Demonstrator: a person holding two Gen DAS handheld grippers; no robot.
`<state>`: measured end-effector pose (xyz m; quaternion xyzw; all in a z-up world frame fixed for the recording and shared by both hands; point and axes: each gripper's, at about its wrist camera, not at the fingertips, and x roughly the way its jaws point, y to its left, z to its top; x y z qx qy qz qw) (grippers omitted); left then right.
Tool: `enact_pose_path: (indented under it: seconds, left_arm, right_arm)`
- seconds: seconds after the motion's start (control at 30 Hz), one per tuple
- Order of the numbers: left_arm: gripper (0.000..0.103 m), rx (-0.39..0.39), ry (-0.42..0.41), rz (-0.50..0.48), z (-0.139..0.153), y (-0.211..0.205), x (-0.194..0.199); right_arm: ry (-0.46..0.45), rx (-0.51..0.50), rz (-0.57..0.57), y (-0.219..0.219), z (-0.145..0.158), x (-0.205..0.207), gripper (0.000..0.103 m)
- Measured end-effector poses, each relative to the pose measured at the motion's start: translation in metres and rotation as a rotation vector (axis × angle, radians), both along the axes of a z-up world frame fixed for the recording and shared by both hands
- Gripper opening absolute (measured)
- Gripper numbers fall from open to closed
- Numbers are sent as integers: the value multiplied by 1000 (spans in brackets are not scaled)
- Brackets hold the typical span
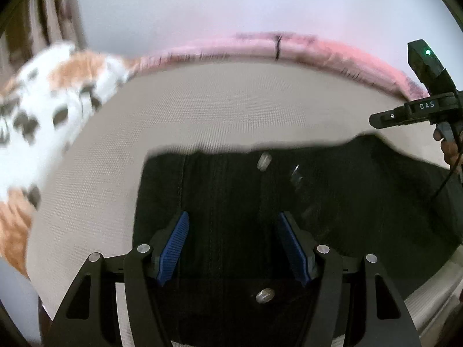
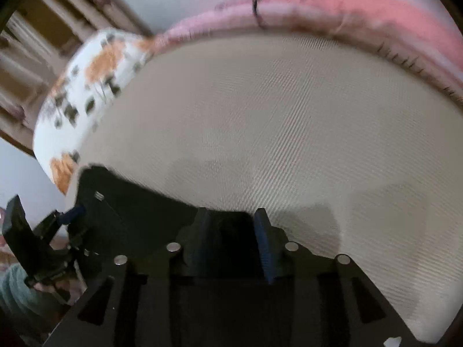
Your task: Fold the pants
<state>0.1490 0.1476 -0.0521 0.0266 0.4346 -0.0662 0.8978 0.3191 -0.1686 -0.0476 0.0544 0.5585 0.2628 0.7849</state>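
Black pants [image 1: 231,188] lie flat on a beige woven mattress [image 1: 231,110], and their far edge runs straight across the left wrist view. My left gripper [image 1: 233,217] hovers over them with its blue pads wide apart and nothing pinched. A metal button [image 1: 264,295] shows below the pads. In the right wrist view the pants [image 2: 139,208] reach in from the left. My right gripper [image 2: 231,212] sits at their right end. Its pads stand apart with dark cloth lying between them, and I see no pinch on it. The left gripper's blue pad [image 2: 72,212] shows at the pants' far left corner.
A white pillow with orange and grey patches [image 1: 43,101] [image 2: 95,81] lies at the mattress's left end. A pink blanket roll [image 1: 289,46] [image 2: 347,3] lines the far edge. Bare mattress [image 2: 289,115] stretches beyond the pants. A person's hand [image 1: 451,150] holds the right tool.
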Motion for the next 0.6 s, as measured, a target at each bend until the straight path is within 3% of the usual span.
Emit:
enact_pose_path:
  seconds: [0.1,0.2,0.3,0.4,0.53,0.6]
  left_arm:
    - [65,-29,-60,-73,24,-23,5]
    - [65,-65,-72,-174,30,-55,22]
    - [65,-77,-53,-275,20,-92,46]
    - [65,-100,24,-330,0,-125,72]
    - [65,-116,86,-344,-21,-150,96]
    - [65,-80,102,-332,-33,-159,105]
  right_arm:
    - [-32,-15,-51,-25,26,-22,39]
    - [-1,-56,-83,-44,27,-42,40]
    - [27,-120,-123,-65,12,-64,40]
    - [62,-170,-181,-82,-9,-78,40]
    - [28,-263,-247,-103,-23,-87,38]
    - [-5,-317,-287,-120,-27,-89,36]
